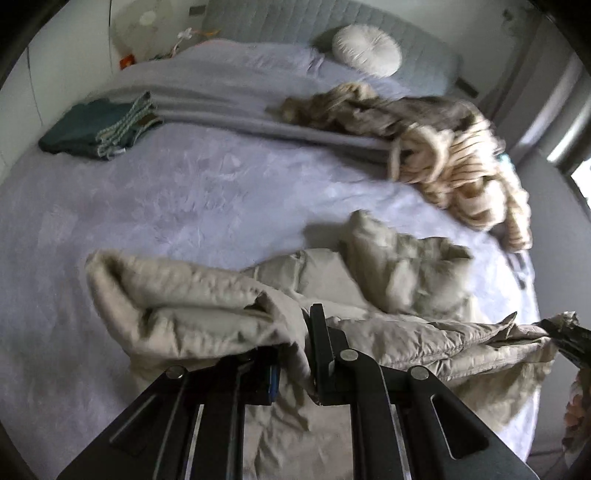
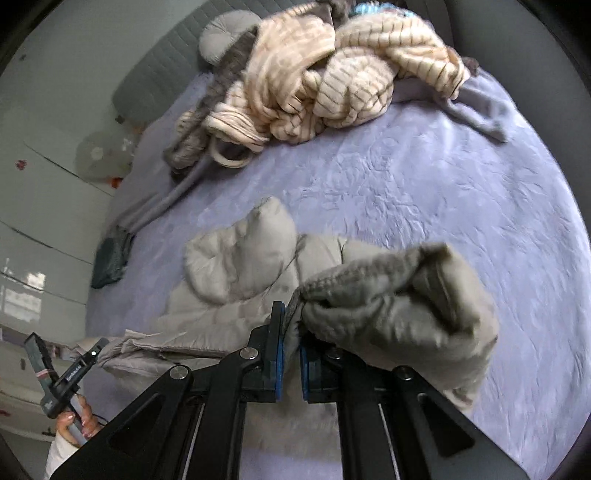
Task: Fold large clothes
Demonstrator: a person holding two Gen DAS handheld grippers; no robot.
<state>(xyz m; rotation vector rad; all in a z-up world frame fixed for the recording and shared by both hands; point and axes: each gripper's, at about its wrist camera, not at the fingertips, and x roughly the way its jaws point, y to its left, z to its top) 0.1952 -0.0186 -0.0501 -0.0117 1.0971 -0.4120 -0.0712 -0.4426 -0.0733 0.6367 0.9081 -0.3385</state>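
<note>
Two claws grip one beige puffer jacket (image 1: 388,269) that lies crumpled on the near part of the bed (image 1: 184,192). Our left claw (image 1: 295,354) is closed on a bunched fold of the jacket near its hem, fabric pinched between its fingers. Our right claw (image 2: 291,339) is clamped on a sleeve cuff (image 2: 388,291), ribbed knit showing at the jaws, the sleeve lifted and folded over to its right. Beyond the claws the jacket's hood and body (image 2: 236,266) spread across the lavender bedspread. Farther off, a heap of cream cable-knit and grey garments (image 2: 325,81) sits toward the bed's right side. At the left edge lies a folded dark green stack (image 1: 92,129). Farthest back, a round white cushion (image 1: 365,50) leans against the grey headboard (image 1: 280,22).
</note>
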